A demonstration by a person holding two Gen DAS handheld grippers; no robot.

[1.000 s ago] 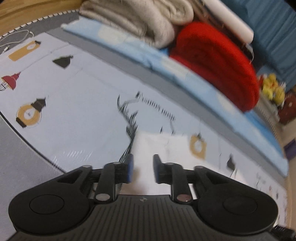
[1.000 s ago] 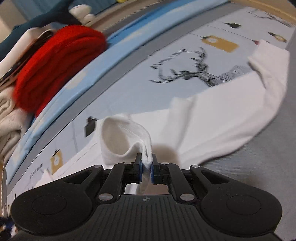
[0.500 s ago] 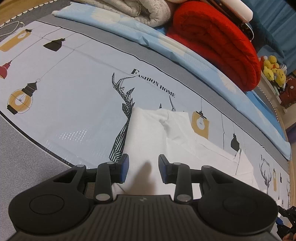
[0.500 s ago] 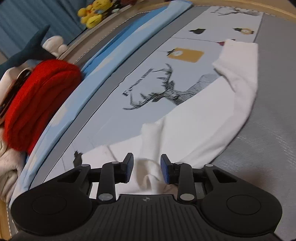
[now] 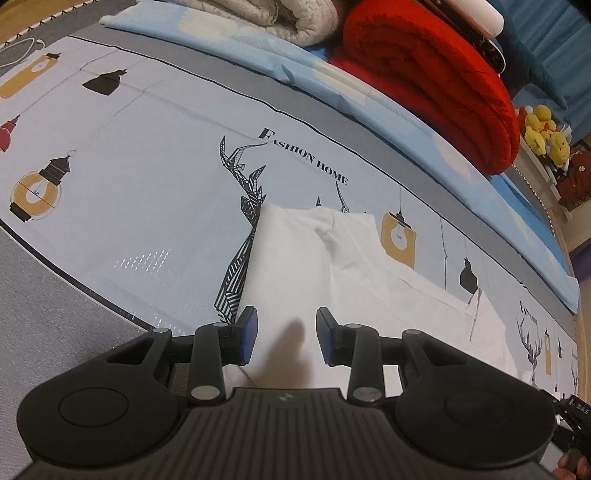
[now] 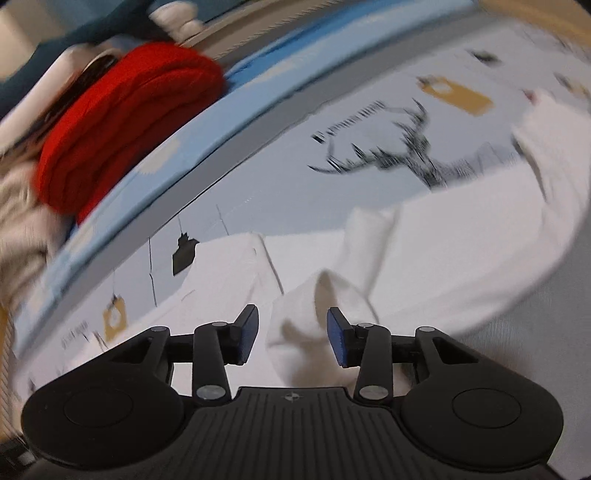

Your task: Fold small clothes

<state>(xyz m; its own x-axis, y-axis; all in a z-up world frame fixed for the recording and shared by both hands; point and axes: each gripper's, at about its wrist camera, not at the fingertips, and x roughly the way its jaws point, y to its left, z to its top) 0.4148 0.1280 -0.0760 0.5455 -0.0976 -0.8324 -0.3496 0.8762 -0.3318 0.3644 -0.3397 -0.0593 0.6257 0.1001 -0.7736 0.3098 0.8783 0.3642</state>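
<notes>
A small white garment [image 5: 291, 266] lies on the printed bed sheet [image 5: 147, 206], partly folded, with one sleeve stretching away to the right [image 6: 546, 206] in the right wrist view. My left gripper [image 5: 286, 334] hovers just over the garment's near edge, open, its blue pads clear of the cloth. My right gripper [image 6: 291, 334] is over a raised fold of the same garment [image 6: 317, 314]; its jaws are opening, and the cloth lies between the pads without being pinched. The right wrist view is blurred.
A rolled red blanket [image 5: 436, 81] and a beige quilt [image 5: 280, 18] are stacked along the far side on a blue sheet [image 5: 258, 55]. Yellow plush toys [image 5: 546, 133] sit beyond. Grey bedding [image 5: 55, 314] borders the near edge. A white cable [image 5: 22, 55] lies far left.
My right gripper let go of the white fold it was pinching; the cloth dropped onto the garment. The left gripper opened slightly and its view steadied over the cloth's edge.
</notes>
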